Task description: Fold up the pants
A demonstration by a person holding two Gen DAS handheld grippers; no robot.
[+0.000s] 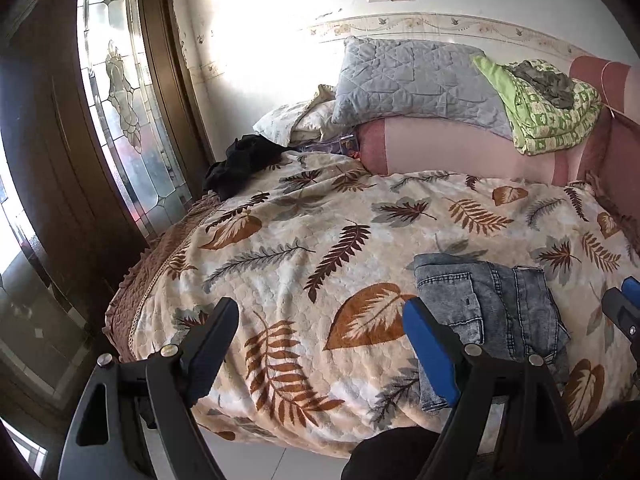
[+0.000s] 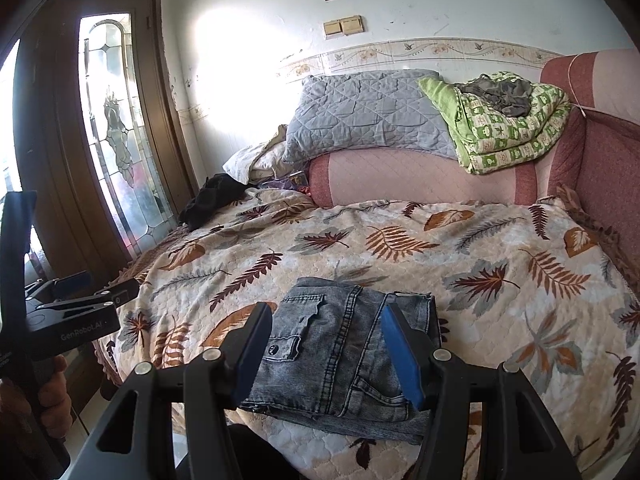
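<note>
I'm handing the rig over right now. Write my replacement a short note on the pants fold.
Left gripper: jaws open, holding nothing, over the bedspread left of the jeans.
Right gripper: jaws open, holding nothing, poised above the jeans.
Jeans lie in a compact folded stack near the bed's front edge.
Done: fold appears complete.
Left: probably only tidying or withdrawing.

— Left gripper point(image 1: 320, 340)?
— Jaws spread wide, holding nothing, gripped from below by a bare hand point(image 2: 48, 396).
— Right gripper point(image 2: 326, 344)?
— Likewise parted and holding nothing, fingers point(image 2: 402, 354) level, pointing forward.
</note>
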